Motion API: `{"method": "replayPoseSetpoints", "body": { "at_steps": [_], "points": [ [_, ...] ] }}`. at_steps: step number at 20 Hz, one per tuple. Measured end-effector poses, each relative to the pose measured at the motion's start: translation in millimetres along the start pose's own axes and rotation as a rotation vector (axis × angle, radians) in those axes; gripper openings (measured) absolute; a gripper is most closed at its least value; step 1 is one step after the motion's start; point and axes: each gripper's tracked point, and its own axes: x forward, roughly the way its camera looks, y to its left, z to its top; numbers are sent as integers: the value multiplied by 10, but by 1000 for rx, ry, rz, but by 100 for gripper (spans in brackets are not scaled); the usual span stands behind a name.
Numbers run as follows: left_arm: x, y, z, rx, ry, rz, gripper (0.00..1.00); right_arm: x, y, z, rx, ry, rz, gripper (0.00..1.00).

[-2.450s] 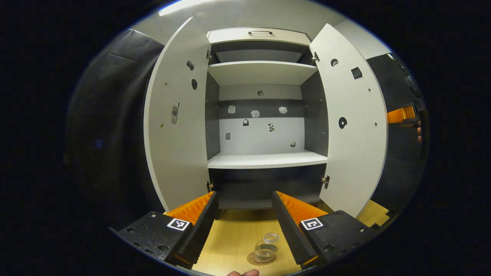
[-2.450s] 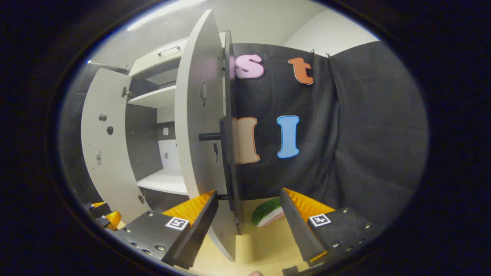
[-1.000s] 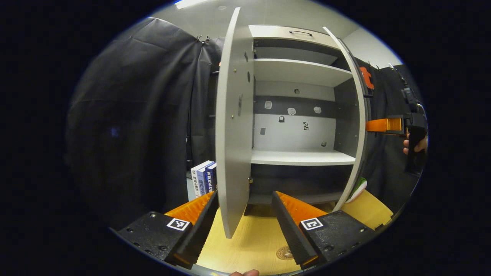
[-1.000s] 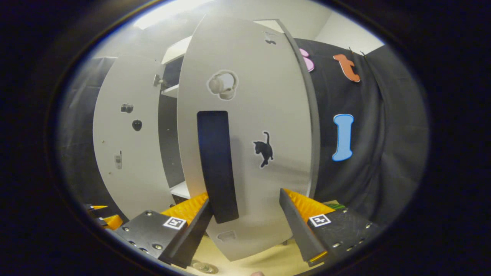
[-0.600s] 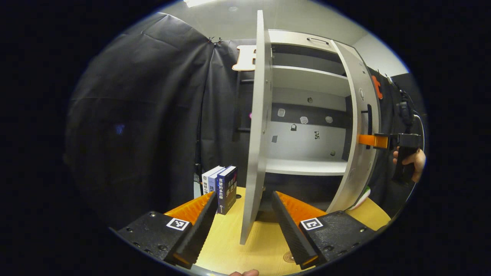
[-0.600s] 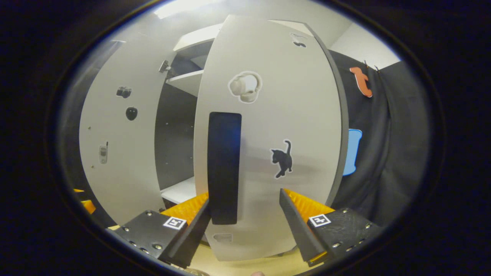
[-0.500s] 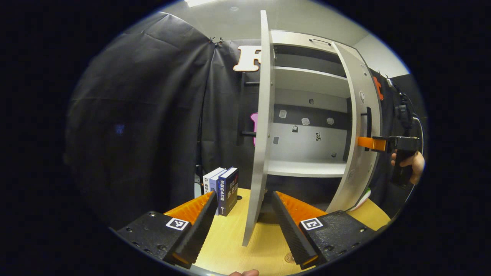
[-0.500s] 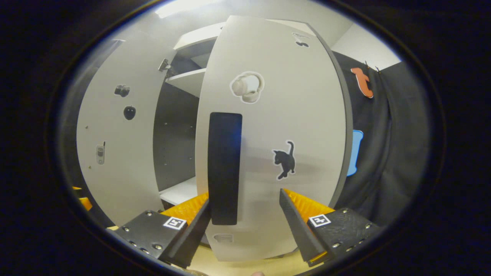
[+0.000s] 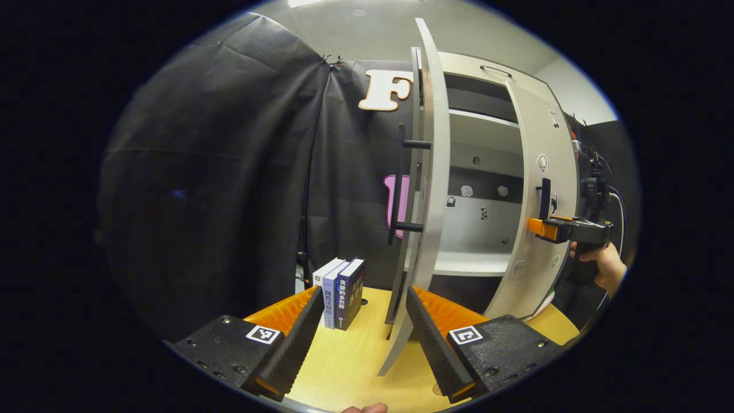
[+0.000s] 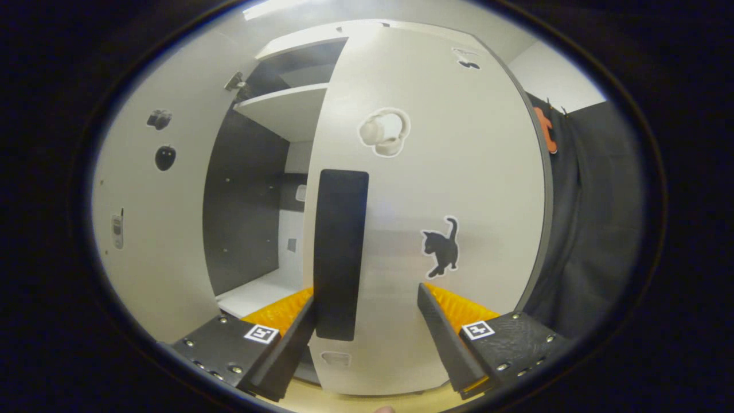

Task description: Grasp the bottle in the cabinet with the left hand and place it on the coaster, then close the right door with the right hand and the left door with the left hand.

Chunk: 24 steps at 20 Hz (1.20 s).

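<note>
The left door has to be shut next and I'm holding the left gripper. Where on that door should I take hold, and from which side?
Probably the black bar handle on the left door. It runs vertically and stands off the door's outer face on two posts, leaving room for fingers around it. The door is seen nearly edge-on, so come from its outer side, where the books stand, with the open left gripper.

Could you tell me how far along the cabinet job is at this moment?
Done: the white cabinet shelf is bare. In hand: the right gripper, open, pushes the white right door, still ajar. Left: the open left gripper must shut the white left door.
</note>
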Motion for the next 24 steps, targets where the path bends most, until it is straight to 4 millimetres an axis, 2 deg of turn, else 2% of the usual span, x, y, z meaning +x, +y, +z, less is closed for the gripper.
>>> {"method": "replayPoseSetpoints", "body": {
  "at_steps": [1,2,4,5,6,9,10,11,13,16,18,24],
  "points": [
    [6,37,46,-2,-4,-4,88,21,-10,5,2,-2,-15,100],
    [0,53,74,-5,-3,-8,92,15,-18,-3,2,-2,-29,100],
    [7,82,158,-10,1,-24,92,49,-11,-7,2,-1,-55,100],
    [22,93,194,-8,2,-31,89,59,-9,-5,4,-2,-64,97],
    [20,117,234,-9,-1,-32,93,65,-7,-8,6,-2,-72,97],
    [44,145,345,-3,-12,-48,93,96,-19,-23,2,-3,-99,96],
    [68,139,350,-6,-5,-60,93,100,-16,-34,4,2,-105,100],
    [93,150,363,-14,1,-68,93,85,-10,-44,12,15,-107,97],
    [179,168,407,-30,12,-89,93,67,58,-83,37,38,-87,100],
    [285,170,555,-48,-2,-124,93,-67,125,-142,17,46,-71,97],
    [315,123,603,-43,-9,-157,93,-172,161,-191,-3,53,-63,100],
    [360,-127,734,19,-38,-241,93,-400,143,-201,-3,58,-58,100]
  ]
}}
